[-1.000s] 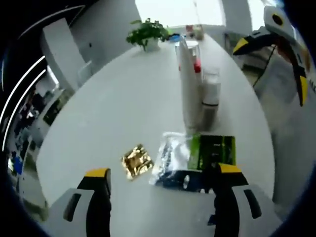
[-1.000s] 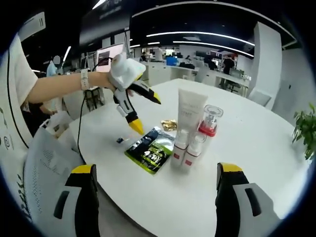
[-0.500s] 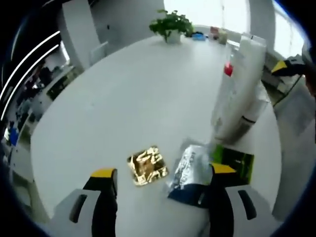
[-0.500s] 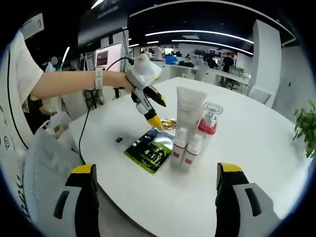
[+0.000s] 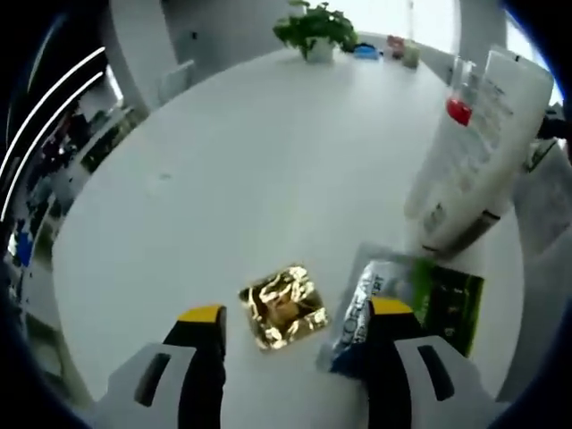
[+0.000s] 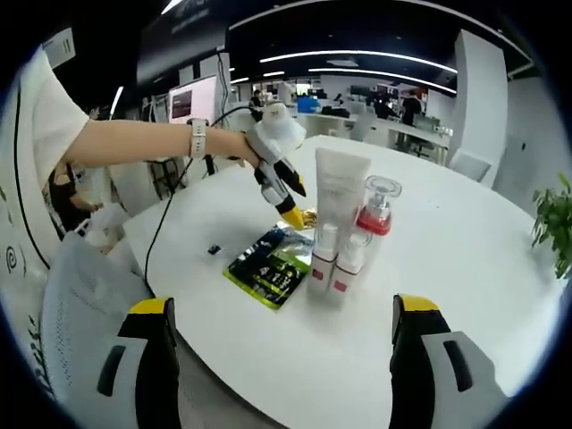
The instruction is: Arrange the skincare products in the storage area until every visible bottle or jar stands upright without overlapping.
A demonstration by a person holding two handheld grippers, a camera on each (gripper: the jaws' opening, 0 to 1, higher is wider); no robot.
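Note:
A tall white tube point(image 6: 340, 192) stands upright on the round white table point(image 6: 447, 259), with a clear bottle with a red collar point(image 6: 375, 210) beside it. Two small white bottles point(image 6: 332, 265) stand in front of them. A green-and-black sachet point(image 6: 268, 266) lies flat at their left, and a gold foil sachet point(image 6: 308, 217) lies behind it. My left gripper point(image 5: 296, 311) is open, low over the gold foil sachet point(image 5: 284, 306), which lies between its jaws. The green sachet point(image 5: 407, 299) and white tube point(image 5: 483, 152) sit at its right. My right gripper point(image 6: 283, 306) hangs open at the table's near edge, holding nothing.
A potted plant point(image 5: 313, 27) stands at the table's far side, with small items point(image 5: 398, 49) near it. A tiny dark object point(image 6: 213, 249) lies left of the green sachet. The person's arm point(image 6: 143, 143) reaches in from the left. Office desks fill the background.
My left gripper has moved across the table and down to the gold sachet, which now lies between its jaws. The right gripper has stayed still, and the products have not moved.

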